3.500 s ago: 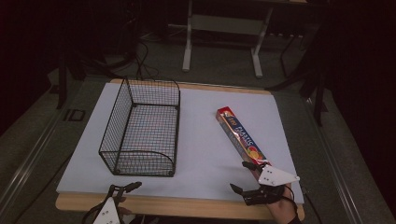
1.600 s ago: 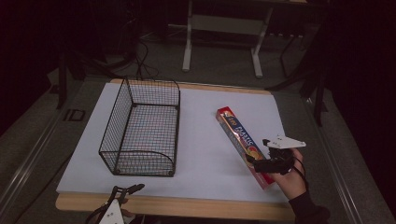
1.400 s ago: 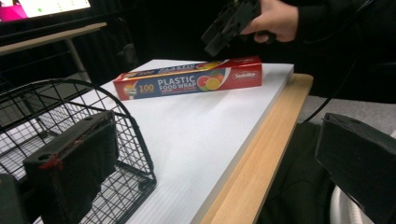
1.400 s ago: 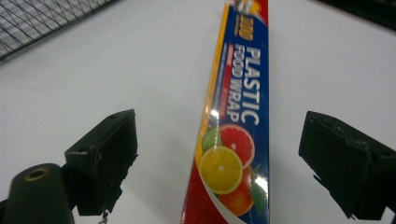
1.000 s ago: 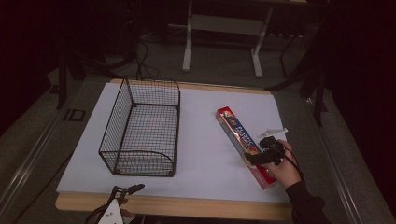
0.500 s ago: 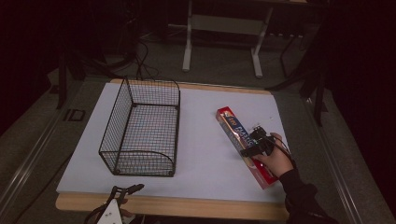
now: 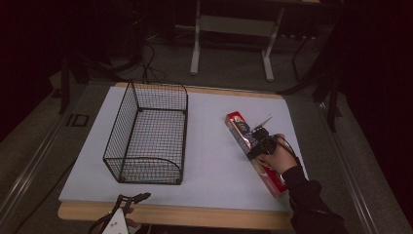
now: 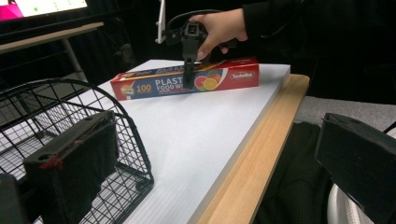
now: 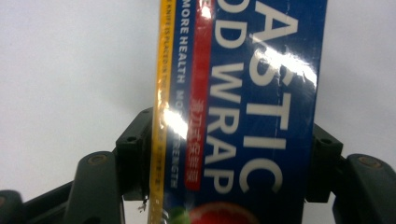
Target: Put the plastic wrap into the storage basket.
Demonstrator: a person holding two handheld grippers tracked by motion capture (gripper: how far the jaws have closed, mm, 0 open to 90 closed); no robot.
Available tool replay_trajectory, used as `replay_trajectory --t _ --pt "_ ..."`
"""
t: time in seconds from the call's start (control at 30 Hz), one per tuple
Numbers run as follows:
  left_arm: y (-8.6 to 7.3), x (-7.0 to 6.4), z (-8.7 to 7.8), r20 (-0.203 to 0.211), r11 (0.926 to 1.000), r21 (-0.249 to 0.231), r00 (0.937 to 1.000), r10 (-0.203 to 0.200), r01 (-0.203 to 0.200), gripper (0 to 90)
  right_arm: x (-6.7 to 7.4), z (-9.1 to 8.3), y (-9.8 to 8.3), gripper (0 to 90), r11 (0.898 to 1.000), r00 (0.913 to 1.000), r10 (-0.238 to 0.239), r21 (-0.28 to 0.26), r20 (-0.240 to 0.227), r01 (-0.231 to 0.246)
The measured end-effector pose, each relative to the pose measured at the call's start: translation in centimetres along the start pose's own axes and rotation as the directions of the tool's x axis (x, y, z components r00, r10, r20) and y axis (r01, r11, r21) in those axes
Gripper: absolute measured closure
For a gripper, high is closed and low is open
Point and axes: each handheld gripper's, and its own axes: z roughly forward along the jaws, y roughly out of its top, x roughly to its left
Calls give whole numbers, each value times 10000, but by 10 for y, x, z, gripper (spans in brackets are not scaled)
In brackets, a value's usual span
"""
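Plastic wrap box lies flat on the white table, right of the wire basket and well apart from it. Over the last few seconds we have brought the right gripper from the near table edge down onto the box, and its jaws now straddle the box's two long sides, apparently touching them. We judge a lift is next; the left gripper waits spread at the near edge.

Fingers astride food-wrap box
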Motion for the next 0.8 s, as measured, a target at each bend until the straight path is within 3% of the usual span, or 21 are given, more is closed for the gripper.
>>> replay_trajectory --t 0.13,0.3,0.43,0.7,0.8 --pt "0 0 0 0 10000 -45 10000 29 -29 1 0 1 5 361 9995 9999 111 307 30 -112" --pt "0 -1 0 32 10000 49 10000 78 -78 1 3 2 11 373 9959 9995 -167 891 279 142" --pt "0 -1 0 46 9999 45 9999 91 -91 1 5 2 14 393 9932 9986 75 1154 518 -135" --pt "0 -1 1 25 9999 70 10000 77 -77 1 5 -7 14 399 9982 9973 102 588 725 -145" --pt "0 0 1 6 9999 88 10000 88 -88 1 5 -20 16 401 9995 9974 297 93 653 -304"
